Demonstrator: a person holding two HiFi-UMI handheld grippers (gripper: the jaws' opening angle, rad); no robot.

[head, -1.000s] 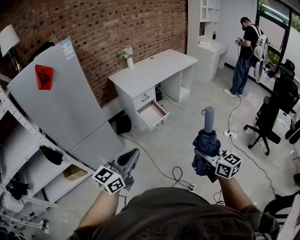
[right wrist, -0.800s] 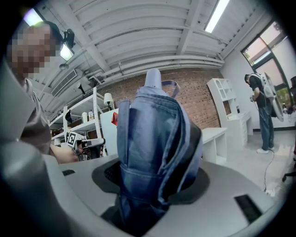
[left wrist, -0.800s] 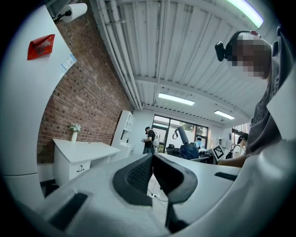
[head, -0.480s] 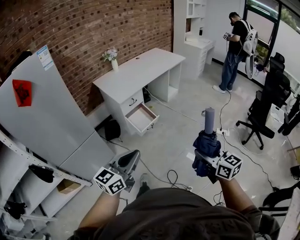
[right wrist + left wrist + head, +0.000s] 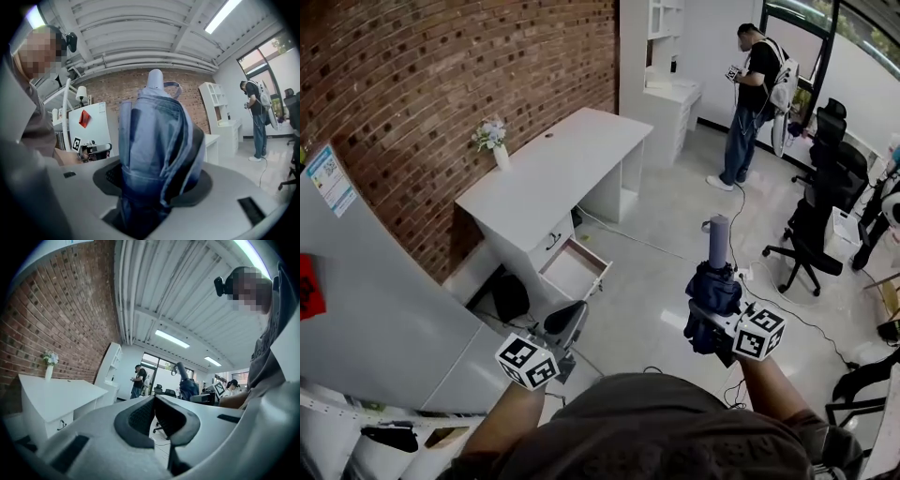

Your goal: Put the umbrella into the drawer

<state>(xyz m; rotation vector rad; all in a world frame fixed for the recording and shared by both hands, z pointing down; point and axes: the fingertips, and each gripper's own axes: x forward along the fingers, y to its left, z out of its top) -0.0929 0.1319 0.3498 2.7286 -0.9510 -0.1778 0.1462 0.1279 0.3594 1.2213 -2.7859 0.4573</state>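
A folded blue umbrella (image 5: 713, 284) with a grey handle stands upright in my right gripper (image 5: 711, 305), which is shut on its cloth body. In the right gripper view the umbrella (image 5: 150, 140) fills the gap between the pads of that gripper (image 5: 154, 173). My left gripper (image 5: 565, 323) is at the lower left with its pads together and nothing in them; in its own view the left gripper (image 5: 154, 398) points level past the desk (image 5: 56, 397). The white desk (image 5: 553, 173) stands ahead, its lower drawer (image 5: 572, 272) pulled open and empty.
A vase of flowers (image 5: 494, 141) stands on the desk by the brick wall. A black bag (image 5: 508, 295) sits left of the drawer. A white fridge (image 5: 375, 309) is at the left. A person (image 5: 750, 103), office chairs (image 5: 811, 234) and floor cables (image 5: 787, 314) are at the right.
The desk and open drawer have slid left and nearer in the head view as both grippers were carried across the room. The right gripper's hold on the umbrella is unchanged.
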